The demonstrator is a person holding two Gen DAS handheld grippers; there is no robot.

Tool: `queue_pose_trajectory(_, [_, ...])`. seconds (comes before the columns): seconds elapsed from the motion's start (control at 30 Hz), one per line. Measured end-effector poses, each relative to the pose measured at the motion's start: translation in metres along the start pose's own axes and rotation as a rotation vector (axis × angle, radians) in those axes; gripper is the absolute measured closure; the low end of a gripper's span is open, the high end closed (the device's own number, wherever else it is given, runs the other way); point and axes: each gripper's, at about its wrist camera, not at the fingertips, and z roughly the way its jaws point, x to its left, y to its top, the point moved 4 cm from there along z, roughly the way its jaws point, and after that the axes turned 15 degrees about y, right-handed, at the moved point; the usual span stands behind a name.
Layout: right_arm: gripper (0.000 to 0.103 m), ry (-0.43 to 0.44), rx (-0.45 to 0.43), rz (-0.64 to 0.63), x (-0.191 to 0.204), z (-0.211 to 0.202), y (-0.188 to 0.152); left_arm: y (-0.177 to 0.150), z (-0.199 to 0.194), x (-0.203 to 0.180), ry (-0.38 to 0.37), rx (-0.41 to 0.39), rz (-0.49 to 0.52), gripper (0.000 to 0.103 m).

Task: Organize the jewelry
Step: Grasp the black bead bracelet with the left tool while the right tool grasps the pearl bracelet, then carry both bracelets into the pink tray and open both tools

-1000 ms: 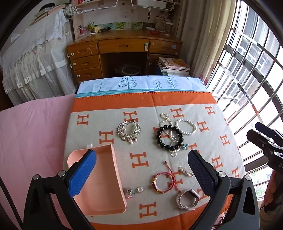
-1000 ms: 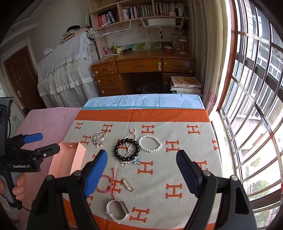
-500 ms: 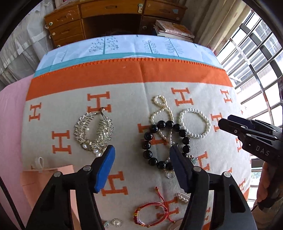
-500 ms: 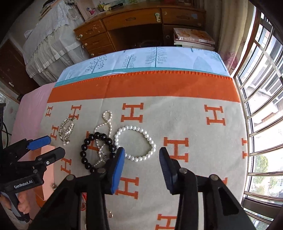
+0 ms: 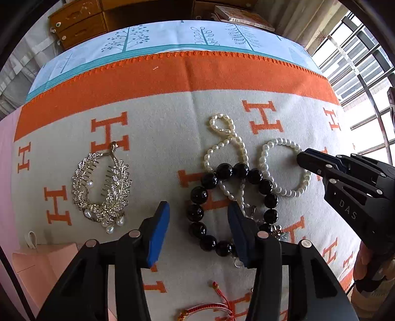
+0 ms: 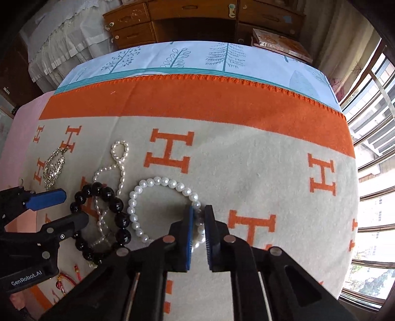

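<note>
A round white pearl bracelet (image 6: 138, 197) lies on the orange-and-cream H-pattern blanket (image 6: 246, 163); it also shows in the left wrist view (image 5: 265, 158). My right gripper (image 6: 198, 219) is shut on the bracelet's right side. A black bead bracelet (image 5: 197, 210) lies over a long pearl strand (image 5: 222, 128). My left gripper (image 5: 197, 217) is open, low over the black bead bracelet's left side. A silver leaf hair comb (image 5: 101, 187) lies to the left.
A pink tray (image 5: 37, 261) sits at the lower left. A red cord bracelet (image 5: 209, 308) lies near the front edge. A wooden desk (image 6: 197, 19) stands beyond the bed, and a barred window (image 6: 370, 172) is on the right.
Both grippers moved forward and down toward the jewelry. My right gripper closed from wide open onto the white pearl bracelet. My left gripper narrowed over the black beads.
</note>
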Motion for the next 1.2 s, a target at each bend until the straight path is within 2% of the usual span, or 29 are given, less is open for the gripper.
queue_pose_trajectory(0.13, [0.096,-0.008,-0.009,0.001,-0.006,-0.004,-0.005,0.003,0.004,-0.009,0.036,-0.013,0.015,0.058])
queue_pose_trajectory(0.2, [0.096,0.003,-0.008,0.015,-0.008,-0.006,-0.008,0.004,0.004,-0.012,0.07,-0.028,0.014,0.076])
queue_pose_trajectory(0.23, [0.096,0.013,-0.01,0.027,-0.009,-0.008,-0.01,0.004,0.005,-0.013,0.076,-0.03,0.01,0.09])
queue_pose_trajectory(0.3, [0.096,0.037,-0.023,0.044,-0.008,-0.014,-0.011,0.005,0.004,-0.014,0.056,-0.022,-0.007,0.09])
queue_pose_trajectory(0.4, [0.096,0.063,-0.06,0.052,-0.003,-0.031,-0.014,0.001,-0.01,-0.01,0.062,-0.056,-0.019,0.091])
queue_pose_trajectory(0.6, [0.096,0.099,-0.16,0.018,0.026,-0.082,-0.021,-0.011,-0.074,0.008,0.007,-0.174,-0.066,0.091])
queue_pose_trajectory(0.8, [0.096,0.134,-0.25,-0.056,0.075,-0.13,-0.031,-0.044,-0.149,0.058,0.006,-0.29,-0.11,0.091])
queue_pose_trajectory(0.97, [0.096,0.171,-0.291,-0.126,0.124,-0.154,-0.045,-0.079,-0.189,0.106,0.014,-0.358,-0.173,0.091])
queue_pose_trajectory(1.1, [0.096,0.204,-0.299,-0.193,0.167,-0.161,-0.054,-0.114,-0.197,0.144,0.038,-0.372,-0.21,0.091])
queue_pose_trajectory(1.2, [0.096,0.232,-0.291,-0.243,0.199,-0.159,-0.06,-0.136,-0.185,0.164,0.045,-0.35,-0.228,0.091])
